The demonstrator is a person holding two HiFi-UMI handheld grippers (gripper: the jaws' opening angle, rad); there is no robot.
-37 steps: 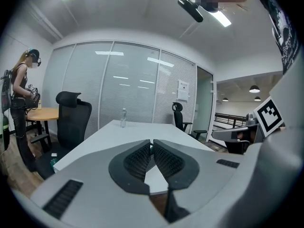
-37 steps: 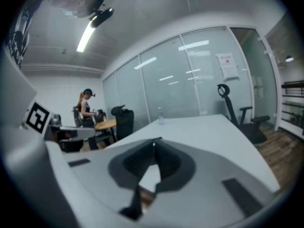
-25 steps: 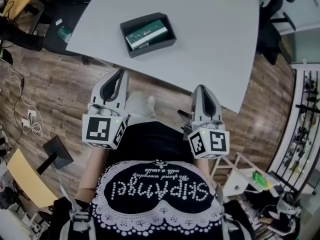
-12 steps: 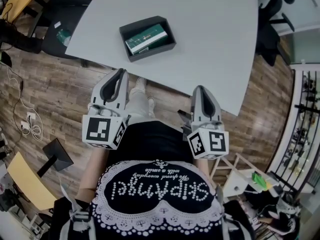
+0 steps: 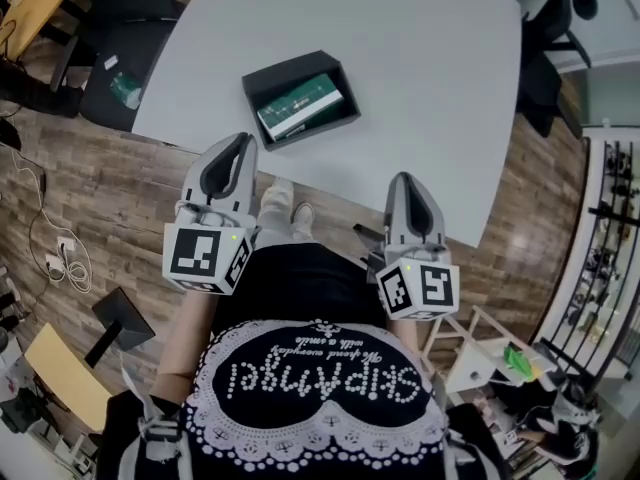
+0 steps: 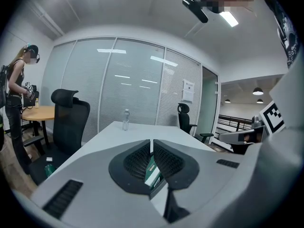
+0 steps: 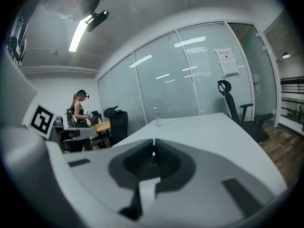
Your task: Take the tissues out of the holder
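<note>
A dark open holder (image 5: 262, 80) lies on the white table (image 5: 430, 58), near its front edge. Inside it lies a green pack of tissues (image 5: 300, 106). In the head view my left gripper (image 5: 238, 140) is at the table's edge, just short of the holder, its jaws shut and empty. My right gripper (image 5: 404, 178) hangs over the front edge further right, also shut with nothing in it. In the left gripper view the green tissue pack (image 6: 153, 172) shows through the gap below the closed left gripper (image 6: 152, 141). The right gripper (image 7: 153, 141) looks along the bare tabletop.
A clear water bottle (image 6: 126, 119) stands at the table's far end. Black office chairs (image 6: 71, 122) stand beside the table, one more at the far right (image 5: 545, 38). A person (image 6: 16, 103) stands by a wooden table to the left. Glass partitions close the back.
Both grippers have come closer to the table; the left one's tip now reaches its front edge. The holder sits lower in the head view. Jaws stay shut.
</note>
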